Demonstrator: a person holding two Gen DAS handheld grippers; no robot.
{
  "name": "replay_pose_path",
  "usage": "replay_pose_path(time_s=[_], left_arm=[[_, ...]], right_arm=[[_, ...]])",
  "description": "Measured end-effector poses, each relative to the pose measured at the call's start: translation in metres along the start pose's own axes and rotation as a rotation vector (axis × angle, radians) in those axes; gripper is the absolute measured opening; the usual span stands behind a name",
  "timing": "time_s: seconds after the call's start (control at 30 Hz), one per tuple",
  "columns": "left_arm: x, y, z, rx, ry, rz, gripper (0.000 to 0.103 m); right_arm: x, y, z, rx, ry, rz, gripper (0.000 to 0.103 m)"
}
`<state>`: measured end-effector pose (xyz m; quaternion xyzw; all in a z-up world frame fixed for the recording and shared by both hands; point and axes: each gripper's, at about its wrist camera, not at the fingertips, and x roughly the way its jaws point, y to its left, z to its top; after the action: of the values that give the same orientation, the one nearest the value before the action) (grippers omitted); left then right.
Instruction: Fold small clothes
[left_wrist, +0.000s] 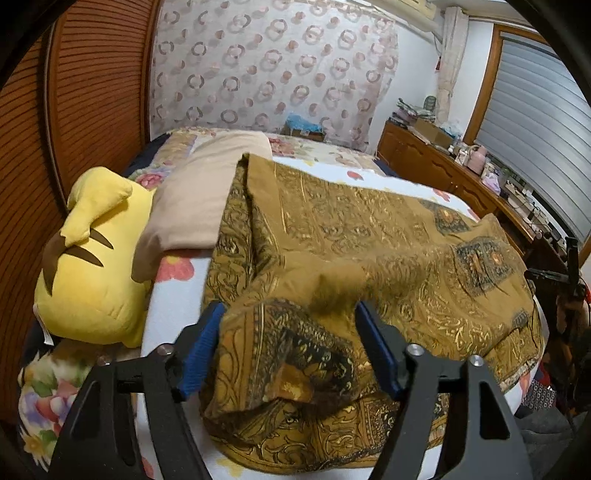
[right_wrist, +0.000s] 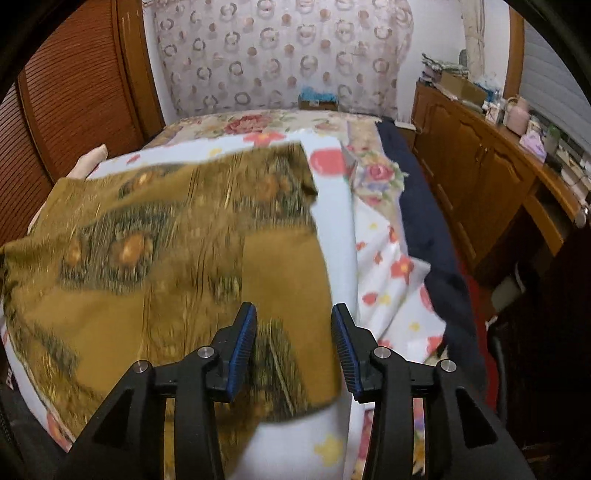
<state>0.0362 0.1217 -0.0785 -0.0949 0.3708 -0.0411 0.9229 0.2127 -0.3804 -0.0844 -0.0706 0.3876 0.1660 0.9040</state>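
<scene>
A brown and gold patterned garment (left_wrist: 351, 240) lies spread on the white flowered bedsheet (left_wrist: 177, 310). Its near-left part is bunched into a raised fold. My left gripper (left_wrist: 290, 314) is open, its blue pads on either side of that fold, without pinching it. In the right wrist view the same garment (right_wrist: 166, 258) is blurred and covers the left of the bed. My right gripper (right_wrist: 293, 317) is open just above the garment's right edge, holding nothing.
A yellow plush toy (left_wrist: 88, 266) and a beige pillow (left_wrist: 199, 199) lie at the bed's left. A wooden dresser (right_wrist: 480, 166) with clutter runs along the right. A dark blue blanket (right_wrist: 428, 229) hangs at the bed's right edge. A louvered wooden door (left_wrist: 74, 110) stands left.
</scene>
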Motion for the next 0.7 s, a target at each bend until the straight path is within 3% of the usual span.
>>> replay_pose_path(time_s=[0.17, 0.2, 0.23, 0.3, 0.47, 0.7], left_arm=[[0.005, 0.003, -0.002, -0.012, 0.019, -0.007, 0.07], [0.006, 0.003, -0.003, -0.012, 0.021, -0.007, 0.07], [0.006, 0.003, -0.003, -0.012, 0.022, -0.007, 0.07], [0.007, 0.003, -0.004, -0.014, 0.024, -0.007, 0.07], [0.005, 0.004, -0.003, -0.019, 0.015, -0.005, 0.07], [-0.02, 0.006, 0.019, -0.023, -0.086, -0.029, 0.07]], right_arm=[[-0.01, 0.004, -0.008, 0.015, -0.001, 0.057, 0.041], [-0.01, 0.006, -0.008, 0.004, 0.001, 0.063, 0.025], [-0.011, 0.007, -0.012, -0.006, 0.006, 0.075, 0.015], [-0.014, 0.01, -0.013, -0.02, 0.013, 0.098, 0.006], [-0.048, 0.012, -0.016, -0.013, -0.037, 0.156, 0.004], [-0.105, 0.022, -0.024, 0.019, -0.064, 0.241, 0.004]])
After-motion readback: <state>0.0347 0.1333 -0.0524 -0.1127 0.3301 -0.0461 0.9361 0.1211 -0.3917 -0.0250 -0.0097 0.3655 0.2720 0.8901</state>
